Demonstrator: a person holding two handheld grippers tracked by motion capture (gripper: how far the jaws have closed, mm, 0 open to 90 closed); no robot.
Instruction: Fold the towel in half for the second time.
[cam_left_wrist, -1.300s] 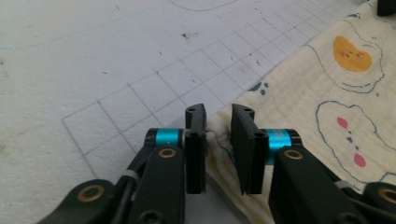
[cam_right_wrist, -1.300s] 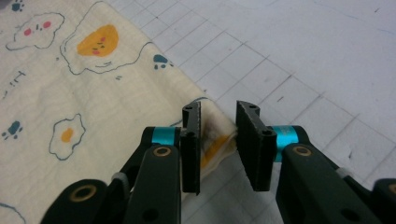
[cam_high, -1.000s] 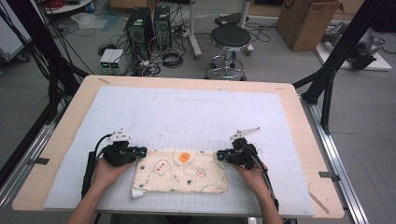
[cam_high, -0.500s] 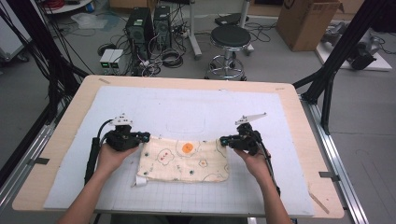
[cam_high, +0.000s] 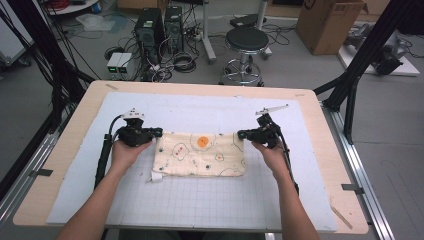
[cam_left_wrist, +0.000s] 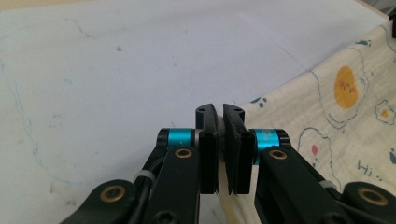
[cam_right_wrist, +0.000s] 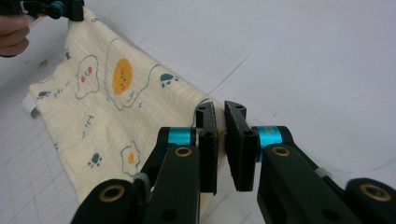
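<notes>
Cloth lies flat on the white gridded mat covering the table, near the middle and toward the person's side. It reads as a folded rectangle, long edge running left to right, with a small white tag poking from its near left corner. Left hand-held gripper sits at the far left corner; in the left gripper view its jaws are pressed nearly together with the cloth's edge pinched between them. Right hand-held gripper sits at the far right corner; in the right gripper view its jaws are likewise close, a sliver of fabric caught between. Judgement: a fold appears to be laid already, and the corners are not yet released; any further fold or smoothing remains. Material is a soft, crinkled cream cotton gauze, matte, printed with fried-egg cartoons, orange yolks, small dark paw marks and thin outline doodles. Mat is smooth, faintly scuffed, with fine grid lines. Table rim is pale wood. Jaws are black, flat-padded, with blue anodised collars and brass screws.
</notes>
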